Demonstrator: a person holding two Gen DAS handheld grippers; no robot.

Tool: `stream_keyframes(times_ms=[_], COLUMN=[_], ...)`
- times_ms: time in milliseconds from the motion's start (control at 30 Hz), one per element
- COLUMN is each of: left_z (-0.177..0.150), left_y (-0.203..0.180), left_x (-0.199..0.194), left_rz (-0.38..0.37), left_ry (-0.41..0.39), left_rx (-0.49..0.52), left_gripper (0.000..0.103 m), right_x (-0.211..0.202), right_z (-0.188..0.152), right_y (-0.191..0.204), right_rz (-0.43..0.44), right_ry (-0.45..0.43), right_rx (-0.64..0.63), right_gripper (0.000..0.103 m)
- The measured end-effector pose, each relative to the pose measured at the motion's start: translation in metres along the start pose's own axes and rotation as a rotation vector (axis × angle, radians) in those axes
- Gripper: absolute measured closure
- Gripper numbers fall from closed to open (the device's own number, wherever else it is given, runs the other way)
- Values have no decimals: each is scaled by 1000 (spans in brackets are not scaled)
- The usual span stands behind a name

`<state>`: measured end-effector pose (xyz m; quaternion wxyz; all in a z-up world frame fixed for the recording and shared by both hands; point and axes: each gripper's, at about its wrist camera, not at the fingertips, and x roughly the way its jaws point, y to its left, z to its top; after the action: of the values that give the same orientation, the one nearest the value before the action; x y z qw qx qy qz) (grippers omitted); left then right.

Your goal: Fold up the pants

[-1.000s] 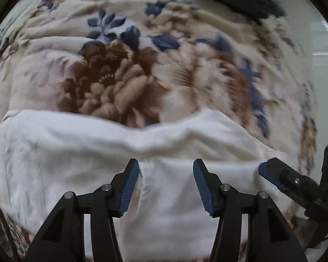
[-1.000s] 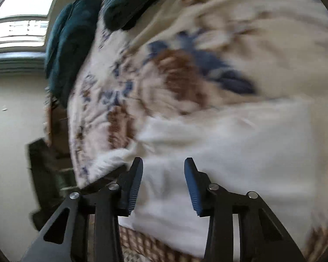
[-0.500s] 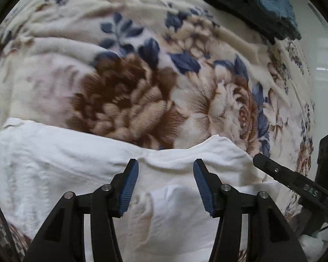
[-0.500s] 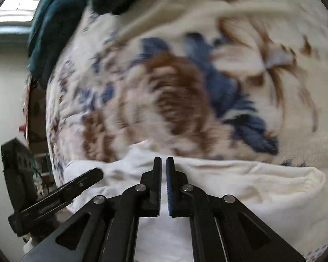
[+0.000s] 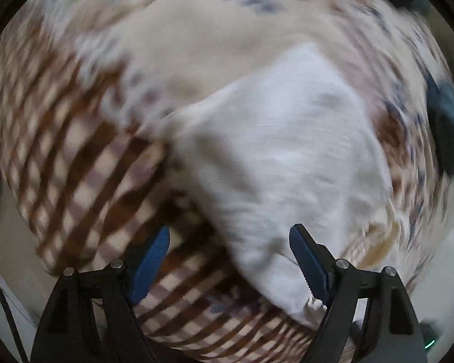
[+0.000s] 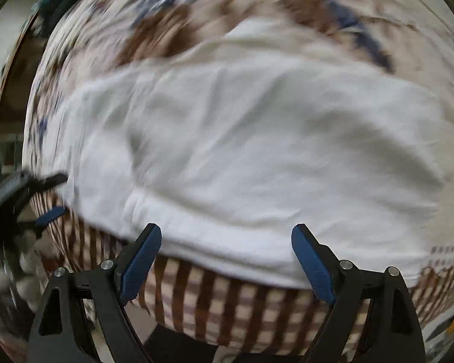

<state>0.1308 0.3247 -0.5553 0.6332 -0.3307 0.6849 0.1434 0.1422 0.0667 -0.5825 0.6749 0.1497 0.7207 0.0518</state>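
Both hand-held grippers, left [image 5: 228, 252] and right [image 6: 225, 252], have just been opened wide and are now seen empty. White woven pants [image 6: 242, 151], folded, are spread mid-frame on a plush floral blanket [image 6: 172, 30], whose brown checked border [image 6: 227, 308] is now revealed below.

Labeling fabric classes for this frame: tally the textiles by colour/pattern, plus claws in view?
White pants: 1
Floral blanket, cream with brown and blue: 1
Brown-and-cream checked blanket edge: 1
Dark teal fabric: 1
Claws: 2, the left claw and the right claw, both open with nothing gripped
Total: 6
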Motion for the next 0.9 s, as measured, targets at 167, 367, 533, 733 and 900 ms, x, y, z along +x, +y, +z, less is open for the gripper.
stream_keyframes(times_ms=[167, 367, 533, 733, 900], left_z=[14, 15, 16, 0, 8], left_y=[27, 33, 32, -3, -1], left_x=[31, 54, 49, 5, 27], left_rz=[-252, -434, -432, -389, -388], left_ry=[46, -7, -72, -163, -162], left_rx=[-224, -365, -366, -147, -115], left_gripper=[22, 22, 22, 67, 58], right_x=[43, 35, 32, 21, 15], right_z=[-3, 10, 17, 6, -2], right_y=[2, -3, -10, -27, -45], right_rz=[-35, -75, -98, -100, -84], right_ry=[75, 76, 83, 74, 73], right_rx=[2, 65, 104, 121, 144], right_gripper=[18, 18, 18, 18, 18])
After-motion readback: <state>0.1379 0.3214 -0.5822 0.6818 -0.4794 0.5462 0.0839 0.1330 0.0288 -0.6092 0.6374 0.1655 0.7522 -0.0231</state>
